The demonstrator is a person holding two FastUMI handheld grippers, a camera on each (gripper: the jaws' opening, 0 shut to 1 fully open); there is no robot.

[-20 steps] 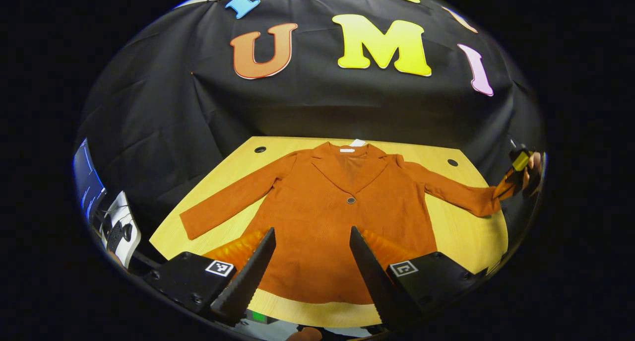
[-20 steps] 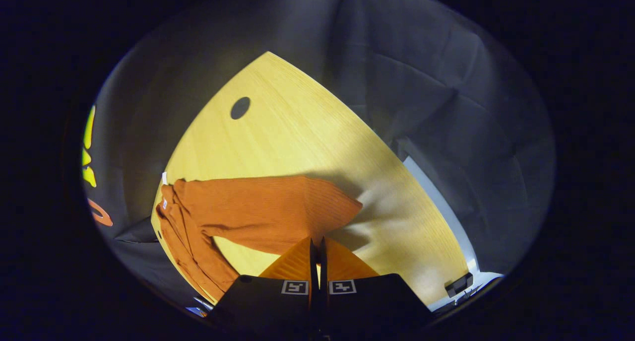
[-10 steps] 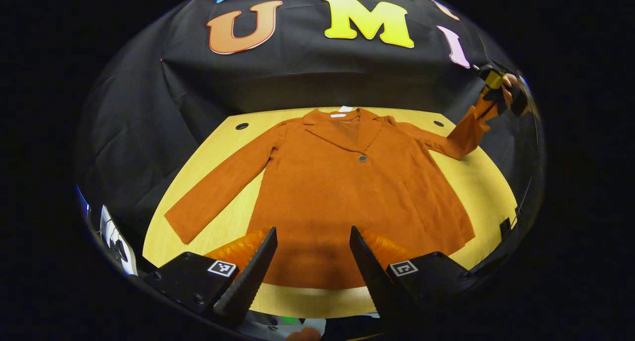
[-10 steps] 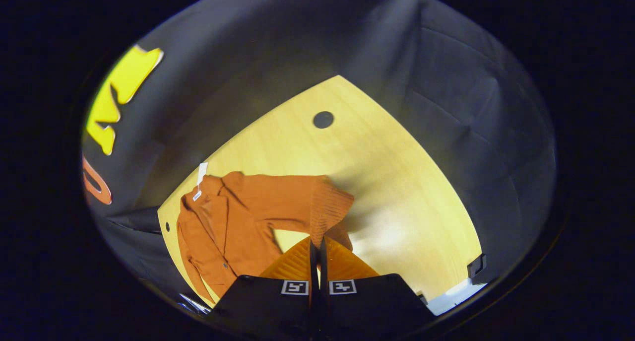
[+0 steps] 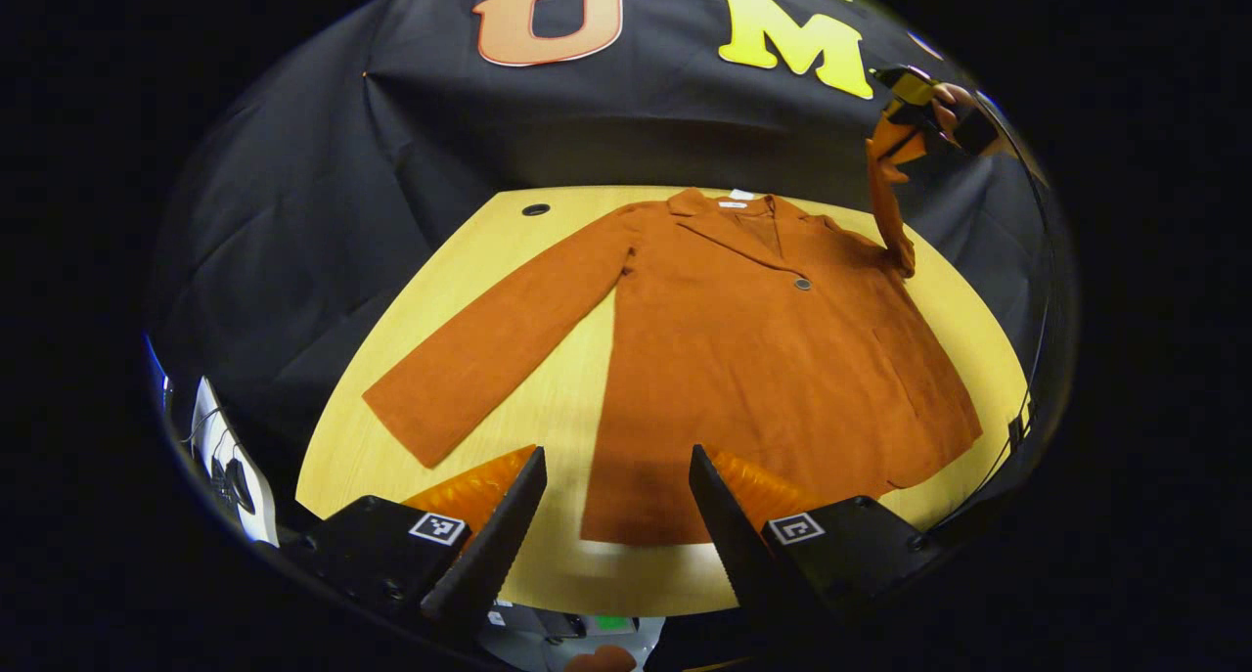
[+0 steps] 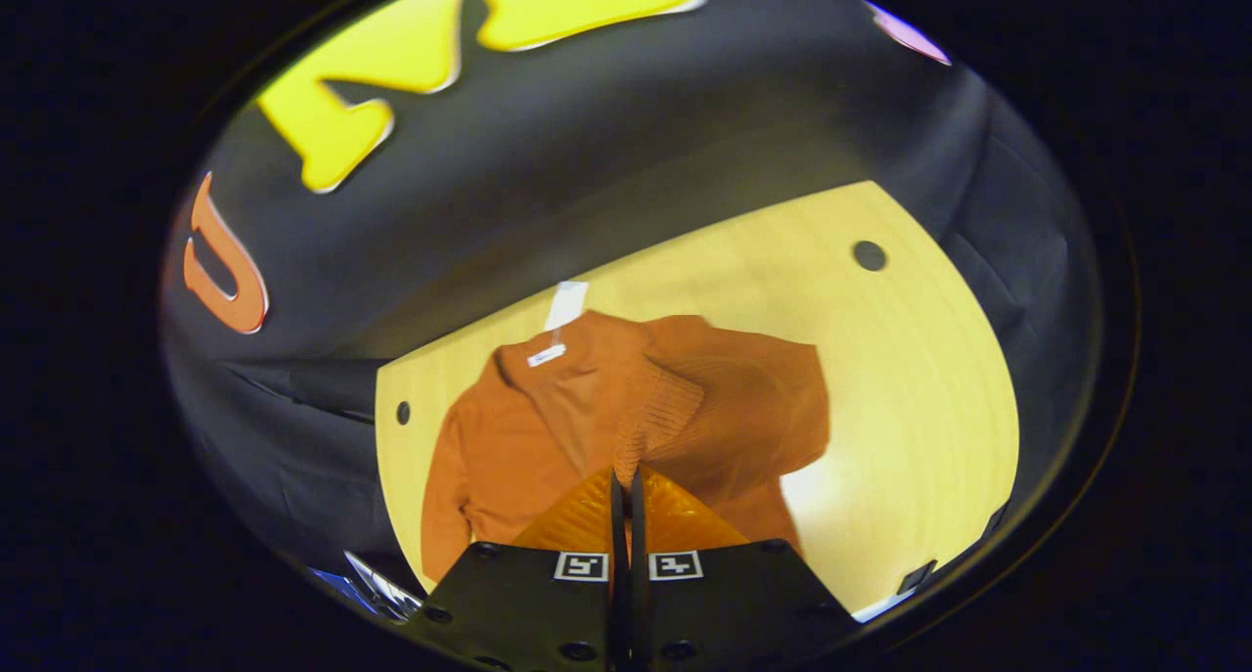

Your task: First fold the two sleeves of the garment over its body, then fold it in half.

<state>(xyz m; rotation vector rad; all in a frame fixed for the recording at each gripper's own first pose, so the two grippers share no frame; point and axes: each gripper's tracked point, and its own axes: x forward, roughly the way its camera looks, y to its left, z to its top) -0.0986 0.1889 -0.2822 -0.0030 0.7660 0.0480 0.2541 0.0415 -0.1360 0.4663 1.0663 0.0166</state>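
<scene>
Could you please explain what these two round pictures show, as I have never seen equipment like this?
No robot arm is involved: a person holds a two-finger gripper in each hand, and each carries a fisheye camera looking forward along its fingers. In the left gripper view, the left gripper hangs open above the near edge of a pale wooden table, where a rust-orange button-front jacket lies spread flat. One sleeve rests on the wood. The other sleeve is raised off the table by the right gripper, seen far off with the hand holding it. The right gripper view looks down from that raised gripper, shut on the sleeve's cuff, with the jacket below.
</scene>
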